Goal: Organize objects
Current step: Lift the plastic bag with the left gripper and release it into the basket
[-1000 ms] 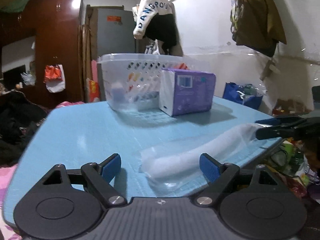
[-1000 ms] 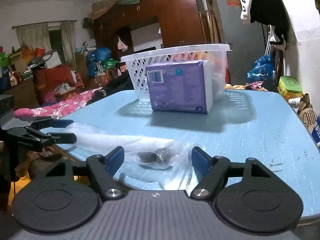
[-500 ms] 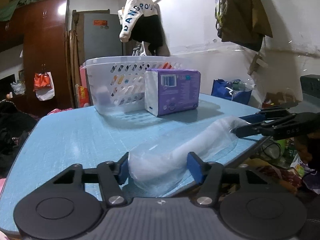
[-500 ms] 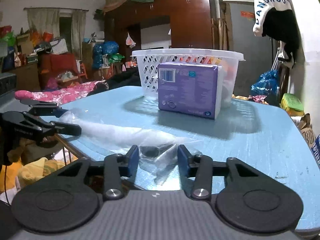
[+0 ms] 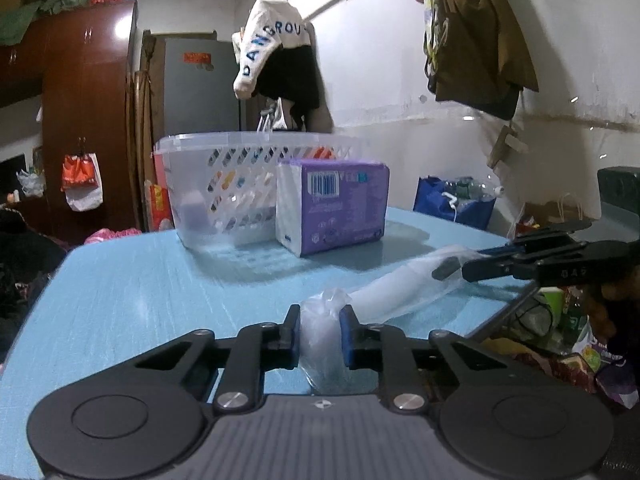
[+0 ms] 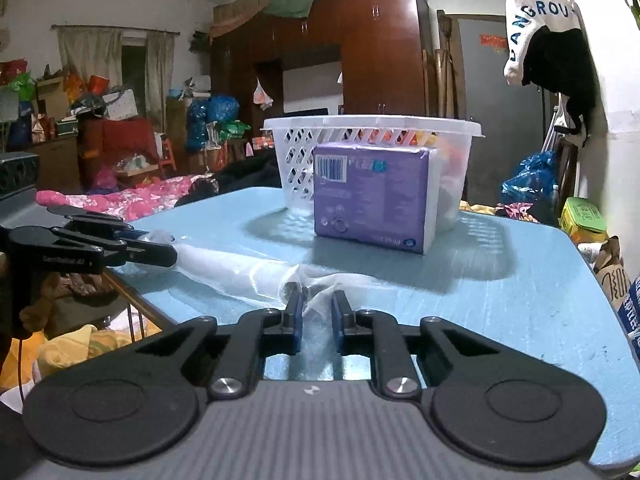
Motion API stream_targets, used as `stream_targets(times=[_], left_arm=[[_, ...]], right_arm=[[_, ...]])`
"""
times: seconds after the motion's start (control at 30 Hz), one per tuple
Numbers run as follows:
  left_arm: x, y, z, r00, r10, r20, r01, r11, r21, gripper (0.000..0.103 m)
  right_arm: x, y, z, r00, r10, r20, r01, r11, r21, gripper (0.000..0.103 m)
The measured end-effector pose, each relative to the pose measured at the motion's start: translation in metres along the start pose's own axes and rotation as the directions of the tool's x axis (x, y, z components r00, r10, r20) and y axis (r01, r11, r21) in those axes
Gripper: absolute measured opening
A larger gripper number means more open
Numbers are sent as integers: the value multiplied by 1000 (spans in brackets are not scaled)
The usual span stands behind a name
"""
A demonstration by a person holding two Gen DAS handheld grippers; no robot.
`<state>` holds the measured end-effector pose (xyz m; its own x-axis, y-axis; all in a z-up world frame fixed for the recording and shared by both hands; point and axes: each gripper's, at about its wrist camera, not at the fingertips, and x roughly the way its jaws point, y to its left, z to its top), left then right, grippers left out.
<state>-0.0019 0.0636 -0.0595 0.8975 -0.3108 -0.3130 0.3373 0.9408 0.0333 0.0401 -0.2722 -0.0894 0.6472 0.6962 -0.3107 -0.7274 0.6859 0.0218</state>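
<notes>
Plastic bag (image 5: pixel 384 292), clear and long, lies across the near edge of the blue worktop (image 5: pixel 132 280). The left hand-held gripper (image 5: pixel 319 334) is closing on one bunched end, pads pinching it; the right hand-held gripper (image 6: pixel 318 316) pinches the other end. Farther back stands a purple pack (image 5: pixel 334 206), touching a white basket (image 5: pixel 216 188) behind it.

Brown wardrobe (image 6: pixel 360 48) at back, white hoodie (image 5: pixel 276 44) hung on wall.

Right gripper (image 6: pixel 317 312) jaws clamp plastic bag (image 6: pixel 240 272).
</notes>
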Motion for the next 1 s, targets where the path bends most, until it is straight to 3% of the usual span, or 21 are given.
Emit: stream_targets(times=[0.37, 0.6, 0.87, 1.0], left_arm=[[-6, 1, 31, 996, 12, 90, -16, 999, 40, 22], [8, 5, 98, 984, 27, 178, -45, 994, 99, 22], [68, 28, 168, 982, 107, 155, -123, 987, 101, 22], [103, 43, 187, 978, 173, 121, -182, 981, 72, 22]], right_arm=[[-9, -2, 25, 998, 2, 68, -2, 1000, -9, 15], [-7, -19, 86, 986, -42, 162, 53, 997, -60, 15], [45, -60, 164, 978, -103, 179, 112, 993, -39, 14], [86, -71, 181, 980, -153, 124, 157, 987, -24, 13]])
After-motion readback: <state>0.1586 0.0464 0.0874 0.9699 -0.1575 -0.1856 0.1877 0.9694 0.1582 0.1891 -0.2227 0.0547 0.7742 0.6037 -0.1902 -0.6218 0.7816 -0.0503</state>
